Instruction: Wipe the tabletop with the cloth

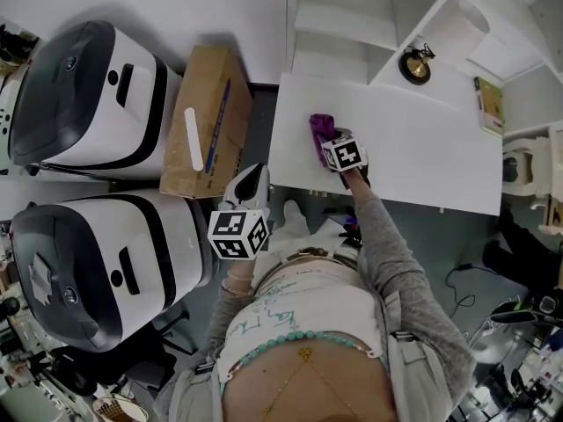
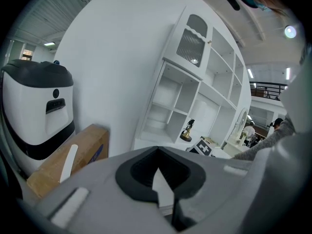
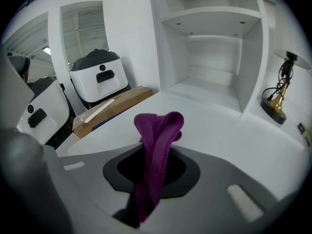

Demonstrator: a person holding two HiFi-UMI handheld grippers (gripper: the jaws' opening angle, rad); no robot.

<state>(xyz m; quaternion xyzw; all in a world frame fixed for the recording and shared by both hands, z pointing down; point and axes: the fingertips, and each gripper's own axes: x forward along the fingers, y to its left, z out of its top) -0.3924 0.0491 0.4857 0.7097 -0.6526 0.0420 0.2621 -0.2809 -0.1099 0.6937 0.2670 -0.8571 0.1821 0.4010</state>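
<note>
A purple cloth (image 1: pixel 320 127) lies bunched near the left end of the white tabletop (image 1: pixel 413 152). My right gripper (image 1: pixel 326 140) is shut on it, low over the table. In the right gripper view the cloth (image 3: pixel 157 140) stands up folded between the closed jaws of the right gripper (image 3: pixel 152 165), with the tabletop (image 3: pixel 219 130) stretching beyond it. My left gripper (image 1: pixel 253 179) hangs off the table's left front corner, over the floor. In its own view the left gripper (image 2: pixel 157 156) is shut with nothing held.
A cardboard box (image 1: pixel 207 120) stands left of the table between it and two white machines (image 1: pixel 88 95) (image 1: pixel 97 271). A white shelf unit (image 1: pixel 352 25) rises at the table's back. A small gold figurine (image 1: pixel 415 65) and a book (image 1: pixel 489 104) sit at the back right.
</note>
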